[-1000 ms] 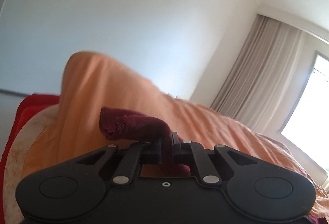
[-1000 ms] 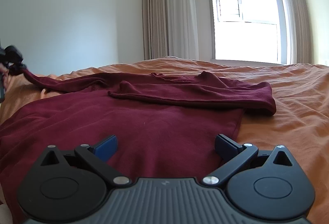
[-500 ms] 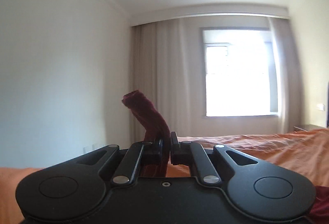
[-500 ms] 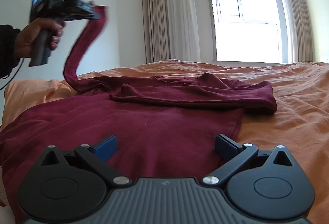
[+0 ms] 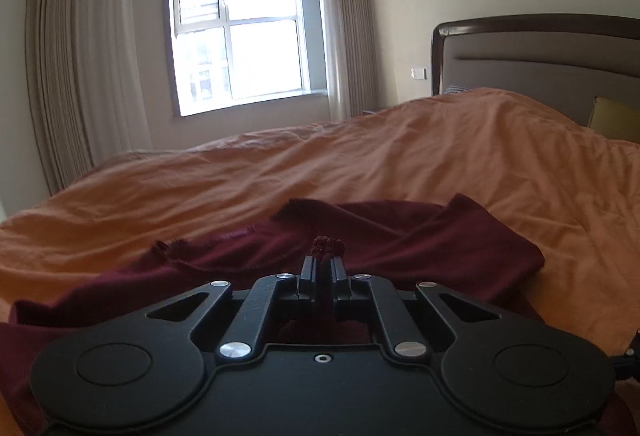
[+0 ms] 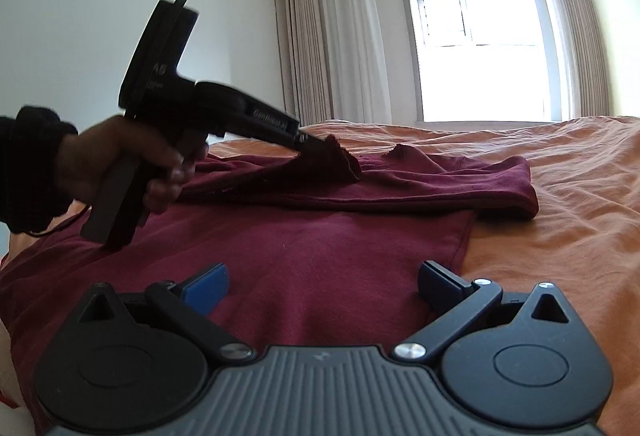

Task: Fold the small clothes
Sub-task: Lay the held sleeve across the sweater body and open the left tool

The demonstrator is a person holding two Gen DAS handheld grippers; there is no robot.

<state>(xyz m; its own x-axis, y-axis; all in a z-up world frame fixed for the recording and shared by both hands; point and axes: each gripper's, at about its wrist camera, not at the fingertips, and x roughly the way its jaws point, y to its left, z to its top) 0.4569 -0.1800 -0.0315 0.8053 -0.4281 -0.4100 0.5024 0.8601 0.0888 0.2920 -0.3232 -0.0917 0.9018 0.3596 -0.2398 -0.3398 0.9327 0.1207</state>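
- Closest to me is my right gripper (image 6: 322, 282). Its two blue pads stand wide apart with nothing between them. It hangs low over the near part of the dark red top (image 6: 304, 268).
- The top lies spread flat on the orange bed cover (image 6: 568, 196). One sleeve is already folded across the chest, with its bend at the right edge.
- A bit farther off, my left gripper (image 5: 323, 263) is pinched tight on the cuff of the other sleeve (image 6: 340, 162). A little red tuft pokes out past the tips.
- From the right camera I see a hand (image 6: 132, 164) holding that gripper above the chest of the top, with the cuff hanging just over the folded part.
- I think I am in the middle of folding the second sleeve in.
- Next I should lower the cuff flat onto the chest, then let go. I must go gently so the first sleeve does not slide.
- Far back are the curtains (image 6: 320, 44) and the bright window (image 6: 480, 48).
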